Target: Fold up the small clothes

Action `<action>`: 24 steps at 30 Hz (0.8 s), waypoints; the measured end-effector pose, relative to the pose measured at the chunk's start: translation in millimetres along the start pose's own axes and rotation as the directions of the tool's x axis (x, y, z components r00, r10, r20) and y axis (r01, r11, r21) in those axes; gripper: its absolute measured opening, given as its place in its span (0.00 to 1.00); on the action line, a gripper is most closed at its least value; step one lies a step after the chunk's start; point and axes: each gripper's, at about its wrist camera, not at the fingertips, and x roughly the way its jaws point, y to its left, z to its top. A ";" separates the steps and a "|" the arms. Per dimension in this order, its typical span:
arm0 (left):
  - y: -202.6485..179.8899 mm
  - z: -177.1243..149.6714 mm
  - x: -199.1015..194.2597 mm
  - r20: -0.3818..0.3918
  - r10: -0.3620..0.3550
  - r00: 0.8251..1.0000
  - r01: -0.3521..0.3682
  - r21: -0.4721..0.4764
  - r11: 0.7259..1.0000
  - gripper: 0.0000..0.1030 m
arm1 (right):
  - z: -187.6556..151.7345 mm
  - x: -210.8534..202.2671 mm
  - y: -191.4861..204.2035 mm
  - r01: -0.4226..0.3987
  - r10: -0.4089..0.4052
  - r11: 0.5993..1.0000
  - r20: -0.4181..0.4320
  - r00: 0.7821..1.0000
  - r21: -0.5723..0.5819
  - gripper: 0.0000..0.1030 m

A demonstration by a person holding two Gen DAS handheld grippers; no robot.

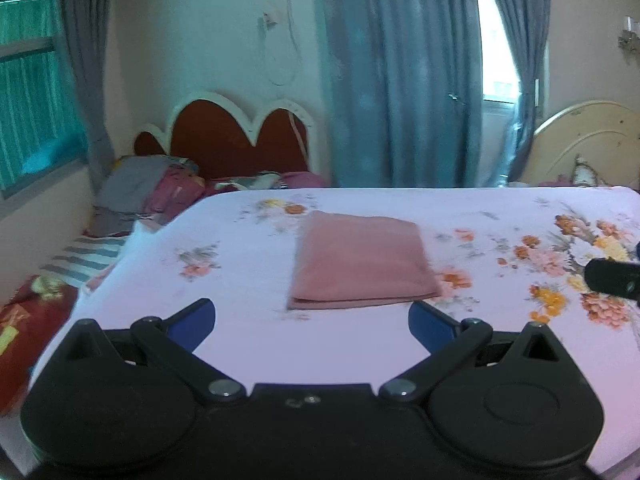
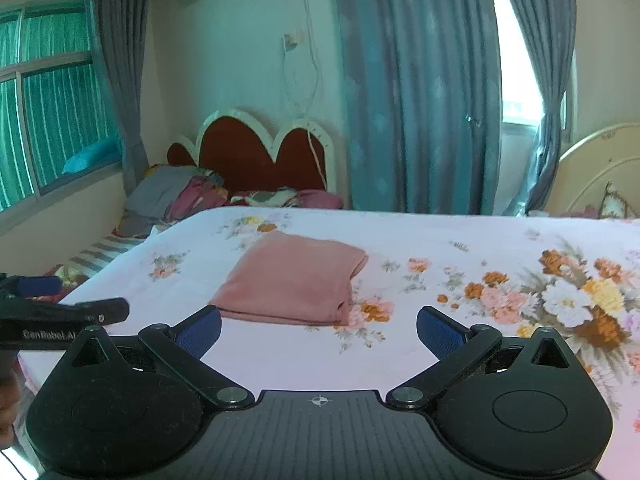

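Observation:
A pink cloth lies folded into a neat rectangle on the floral sheet of the work surface; it also shows in the right wrist view. My left gripper is open and empty, just in front of the cloth's near edge and apart from it. My right gripper is open and empty, in front of the cloth's near right corner. The left gripper's body shows at the left edge of the right wrist view. The right gripper's tip shows at the right edge of the left wrist view.
The sheet carries orange and white flower prints at the right. Behind it stands a bed with a red heart-shaped headboard and a pile of clothes. Blue curtains hang at the back.

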 end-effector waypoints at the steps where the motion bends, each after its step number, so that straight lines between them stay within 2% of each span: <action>1: 0.6 -0.6 -1.9 -0.008 0.000 1.000 0.000 -0.010 1.000 1.00 | 0.1 -2.7 1.0 0.014 -0.014 1.000 0.001 1.000 -0.002 1.00; 5: 4.3 -2.3 -6.9 -0.033 0.003 0.999 -0.005 -0.063 0.998 1.00 | 0.5 -10.6 7.4 0.057 -0.057 0.998 0.005 0.998 -0.021 1.00; 11: 2.9 -4.2 -20.9 -0.029 0.017 0.999 -0.019 -0.068 0.997 1.00 | -4.1 -22.1 9.1 0.065 -0.063 0.997 0.045 0.997 -0.044 1.00; 17: 1.0 -3.5 -30.5 -0.011 0.018 1.000 -0.019 -0.073 0.997 1.00 | -5.7 -25.0 1.7 0.090 -0.089 0.996 0.049 0.995 -0.028 1.00; 24: 8.0 -1.7 -36.4 -0.003 0.019 1.000 -0.019 -0.088 0.996 1.00 | -7.1 -28.4 1.6 0.085 -0.083 0.996 0.050 0.995 -0.031 1.00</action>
